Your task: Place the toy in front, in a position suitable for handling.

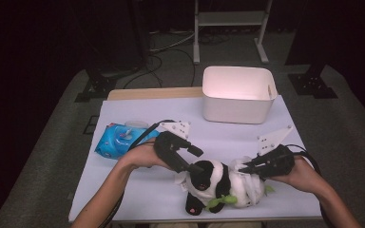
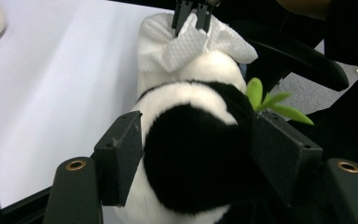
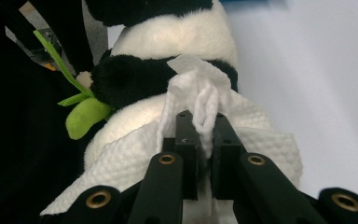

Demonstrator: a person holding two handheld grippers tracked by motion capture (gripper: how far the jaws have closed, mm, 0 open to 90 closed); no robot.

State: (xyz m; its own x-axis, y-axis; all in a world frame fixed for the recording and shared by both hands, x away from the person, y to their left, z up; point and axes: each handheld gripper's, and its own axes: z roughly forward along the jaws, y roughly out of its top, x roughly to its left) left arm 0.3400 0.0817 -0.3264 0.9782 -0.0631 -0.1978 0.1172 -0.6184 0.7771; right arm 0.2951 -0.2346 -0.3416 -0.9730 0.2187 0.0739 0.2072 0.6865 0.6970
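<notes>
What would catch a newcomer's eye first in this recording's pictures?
A black-and-white plush panda lies at the near edge of the pale table, its head between the jaws of the left hand-held gripper. The right hand-held gripper pinches a white textured wipe against the panda's body. Farther back stand a white plastic bin and a blue wipes pack.

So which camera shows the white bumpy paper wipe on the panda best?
The right gripper view: the white textured paper wipe lies close up, draped over the black-and-white plush panda and pinched in the right gripper. The left gripper view shows it farther off; the high view shows it small.
</notes>
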